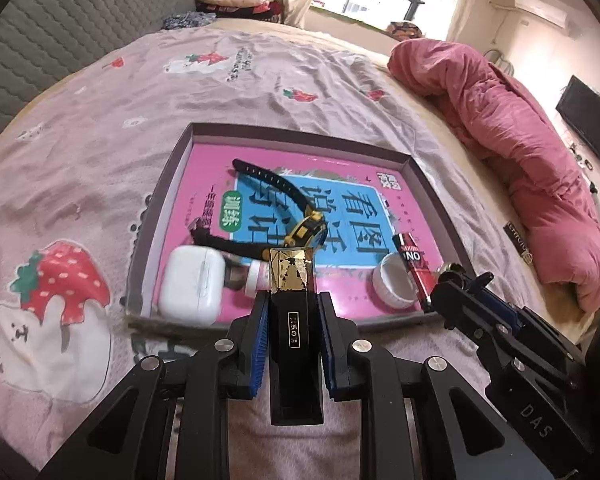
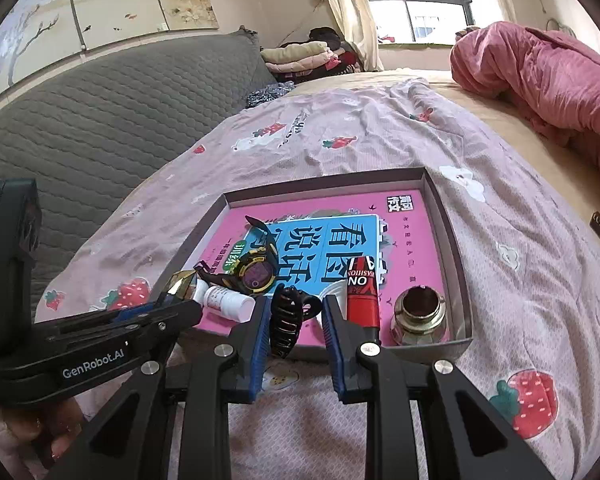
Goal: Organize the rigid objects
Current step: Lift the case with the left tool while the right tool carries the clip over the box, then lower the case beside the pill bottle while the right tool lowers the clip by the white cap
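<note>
- Bed (image 1: 100, 128): our shallow tray (image 1: 160, 200) rests on it.
- Watch (image 1: 304, 228), red tube (image 2: 363, 300) lie in the tray.
- Left gripper (image 1: 294, 316): jaws clenched on the black-and-gold case (image 1: 294, 300), over the tray's near edge.
- Right gripper (image 2: 296, 332): jaws grasping the black hair claw (image 2: 286, 320) there too.

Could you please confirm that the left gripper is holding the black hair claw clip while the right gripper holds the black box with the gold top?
Swapped: the left gripper holds the black box with the gold top (left wrist view); the right gripper holds the black hair claw clip (right wrist view).
</note>
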The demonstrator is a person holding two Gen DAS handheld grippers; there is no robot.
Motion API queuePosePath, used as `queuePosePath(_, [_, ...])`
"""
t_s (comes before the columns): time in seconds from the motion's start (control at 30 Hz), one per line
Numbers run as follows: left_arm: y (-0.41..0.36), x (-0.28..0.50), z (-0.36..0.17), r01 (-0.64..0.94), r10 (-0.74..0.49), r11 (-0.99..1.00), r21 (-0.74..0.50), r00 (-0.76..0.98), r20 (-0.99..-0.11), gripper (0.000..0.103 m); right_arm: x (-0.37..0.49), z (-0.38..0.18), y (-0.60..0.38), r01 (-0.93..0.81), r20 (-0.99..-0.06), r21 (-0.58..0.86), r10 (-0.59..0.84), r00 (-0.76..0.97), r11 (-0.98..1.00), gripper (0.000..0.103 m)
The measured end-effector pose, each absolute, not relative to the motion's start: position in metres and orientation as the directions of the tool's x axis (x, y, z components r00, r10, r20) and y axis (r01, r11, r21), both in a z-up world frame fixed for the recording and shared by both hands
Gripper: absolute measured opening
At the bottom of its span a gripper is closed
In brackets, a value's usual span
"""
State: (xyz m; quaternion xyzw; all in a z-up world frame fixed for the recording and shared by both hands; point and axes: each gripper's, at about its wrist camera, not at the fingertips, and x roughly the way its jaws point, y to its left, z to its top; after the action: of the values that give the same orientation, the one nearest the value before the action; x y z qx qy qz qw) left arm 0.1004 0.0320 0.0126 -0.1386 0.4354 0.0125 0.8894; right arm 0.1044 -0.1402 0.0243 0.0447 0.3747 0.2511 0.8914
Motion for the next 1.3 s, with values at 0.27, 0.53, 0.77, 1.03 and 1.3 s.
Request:
queuePosePath(0.27, [0.032, 0.114, 0.007, -0.129, -0.098, 0.965, -0.230, 0.635, -0.766, 0.023, 0.111, 0.021, -0.140, -0.398, -0.655, 0.247, 0.455, 0.603, 0.883, 0.026])
queuePosePath(0.53, [0.039, 0.120, 0.005, -0.120, -0.096, 0.966, -0.228, 0.655, -0.750, 0.023, 0.116, 0.020, -0.143, -0.371, -0.673, 0.210, 0.409, 0.616, 0.905, 0.026])
queuePosePath(0.77, [0.050, 0.122, -0.005, -0.127, -0.079, 0.970, -0.208, 0.642, -0.763, 0.023, 0.128, 0.011, -0.127, -0.379, -0.713, 0.153, 0.367, 0.598, 0.913, 0.026])
queuePosePath(1.03, [0.056, 0.125, -0.012, -0.133, -0.089, 0.966, -0.222, 0.637, -0.766, 0.023, 0.134, 0.000, -0.121, -0.371, -0.741, 0.111, 0.326, 0.587, 0.922, 0.026])
queuePosePath(1.3, [0.067, 0.125, -0.015, -0.159, -0.091, 0.955, -0.250, 0.644, -0.759, 0.022, 0.139, -0.001, -0.111, -0.392, -0.745, 0.073, 0.311, 0.590, 0.917, 0.026])
